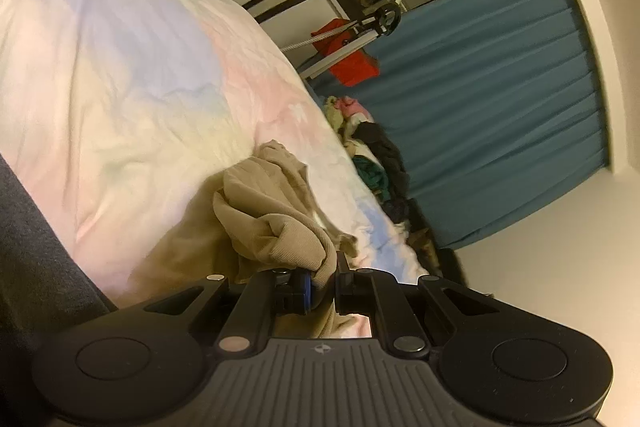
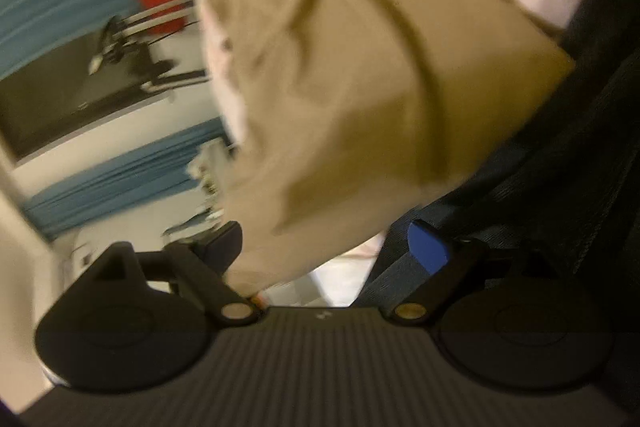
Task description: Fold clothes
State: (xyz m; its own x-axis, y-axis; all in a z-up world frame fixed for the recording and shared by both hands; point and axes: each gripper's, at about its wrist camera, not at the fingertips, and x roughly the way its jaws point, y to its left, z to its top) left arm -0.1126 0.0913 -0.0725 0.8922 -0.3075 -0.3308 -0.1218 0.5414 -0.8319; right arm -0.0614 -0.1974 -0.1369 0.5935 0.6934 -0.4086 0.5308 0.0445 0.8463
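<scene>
Pastel duvet (image 1: 120, 87) w/ tan garment (image 1: 264, 211), teal curtains (image 1: 500, 115), clothes pile (image 1: 372, 155)

- Garment (image 1: 264, 211): plain tan, with a fine ribbed knit on the bunched part at the near end.
- Bedcover (image 1: 120, 75): pastel patches of pink, lilac-blue, cream and pale green, with faint white flowers.
- Curtain (image 1: 500, 107): teal-blue, in long pleats.
- Bag (image 1: 352, 65), far by the curtain: bright red.
- Pile of clothes (image 1: 372, 151) at the bed's right edge: pink, pale green, dark teal and black.
- Left gripper (image 1: 323, 285): black, one pad blue.
- Right gripper (image 2: 324, 247): black, blue pad on its right finger.
</scene>
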